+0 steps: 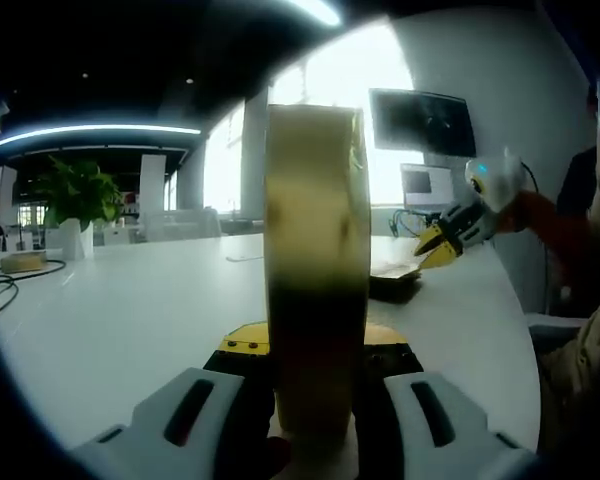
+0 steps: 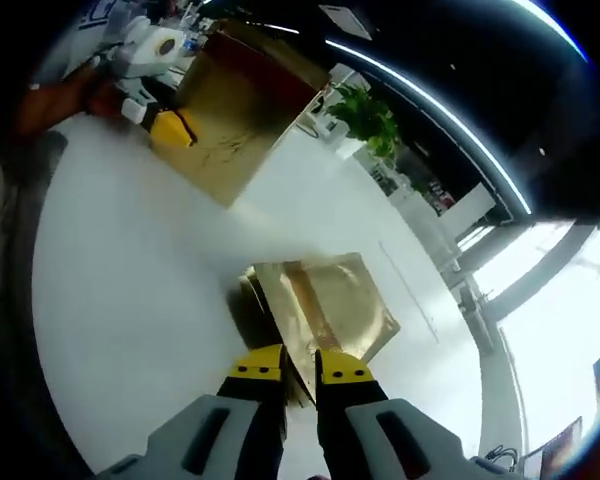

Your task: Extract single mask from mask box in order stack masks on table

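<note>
In the left gripper view, the left gripper (image 1: 315, 345) has its fingers (image 1: 245, 342) closed against the two broad faces of the gold mask box (image 1: 317, 250). The box stands on edge and upright between them, raised off the white surface (image 1: 130, 310). Whether the box is open, or how many masks are left in it, cannot be told from either view.

Beyond the box and to its right lies a flat gold mask packet (image 2: 330, 305) on the surface, well apart from the box. In the right gripper view, the right gripper (image 2: 313, 368) has its yellow-tipped fingers (image 2: 260, 365) drawn almost together over the near edge of this packet. The edge sits in the narrow gap between them, so they appear to pinch it. Something darker shows under the packet's left side; whether that is more masks or shadow is unclear.

By my reading, at least one mask is out of the box and down on the surface, and the right gripper is either setting it down or squaring it up. What remains is to let go, go back to the box for the next mask and lay it on top.

Farther back, past the box, are a potted plant (image 1: 80, 195) and a wall monitor (image 1: 420, 120).
</note>
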Available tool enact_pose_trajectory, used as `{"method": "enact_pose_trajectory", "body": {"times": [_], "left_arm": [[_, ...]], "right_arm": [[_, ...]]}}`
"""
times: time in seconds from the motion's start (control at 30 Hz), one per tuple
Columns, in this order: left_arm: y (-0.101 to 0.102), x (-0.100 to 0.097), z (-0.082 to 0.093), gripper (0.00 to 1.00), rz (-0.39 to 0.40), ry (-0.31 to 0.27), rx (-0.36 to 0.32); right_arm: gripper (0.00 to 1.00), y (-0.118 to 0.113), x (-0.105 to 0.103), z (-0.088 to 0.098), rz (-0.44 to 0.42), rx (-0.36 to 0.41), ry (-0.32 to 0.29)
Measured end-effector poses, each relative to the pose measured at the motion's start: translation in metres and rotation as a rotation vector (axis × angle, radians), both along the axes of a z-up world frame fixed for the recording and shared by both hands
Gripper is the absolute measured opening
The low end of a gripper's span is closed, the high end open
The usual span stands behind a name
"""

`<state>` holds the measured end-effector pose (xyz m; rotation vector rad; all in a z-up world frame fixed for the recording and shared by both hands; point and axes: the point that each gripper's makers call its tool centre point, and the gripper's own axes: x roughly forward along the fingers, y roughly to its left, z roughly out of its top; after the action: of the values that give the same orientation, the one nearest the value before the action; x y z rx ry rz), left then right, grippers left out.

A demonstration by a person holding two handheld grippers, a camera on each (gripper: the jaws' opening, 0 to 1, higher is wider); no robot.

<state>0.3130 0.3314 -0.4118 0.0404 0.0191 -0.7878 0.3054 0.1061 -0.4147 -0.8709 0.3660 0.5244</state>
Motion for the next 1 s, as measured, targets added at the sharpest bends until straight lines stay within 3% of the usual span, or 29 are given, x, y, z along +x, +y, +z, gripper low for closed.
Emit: {"method": "enact_pose_trajectory", "body": {"times": [0.3,0.4,0.57,1.0], "left_arm": [[0.000,-0.001,0.000,0.20,0.001,0.000,0.001],[-0.001,-0.001,0.000,0.20,0.001,0.000,0.004],[0.000,0.000,-0.001,0.20,0.001,0.000,0.003],[0.000,0.000,0.000,0.20,0.002,0.000,0.004]], "right_arm": [[0.00,-0.010,-0.002,0.011,-0.095,0.244,-0.049],[0.00,-0.014,-0.004,0.011,-0.108,0.270,-0.054],[0.00,-0.011,-0.011,0.010,-0.130,0.396,-0.054],[0.00,-0.011,-0.019,0.000,-0.162,0.540,-0.079]]}}
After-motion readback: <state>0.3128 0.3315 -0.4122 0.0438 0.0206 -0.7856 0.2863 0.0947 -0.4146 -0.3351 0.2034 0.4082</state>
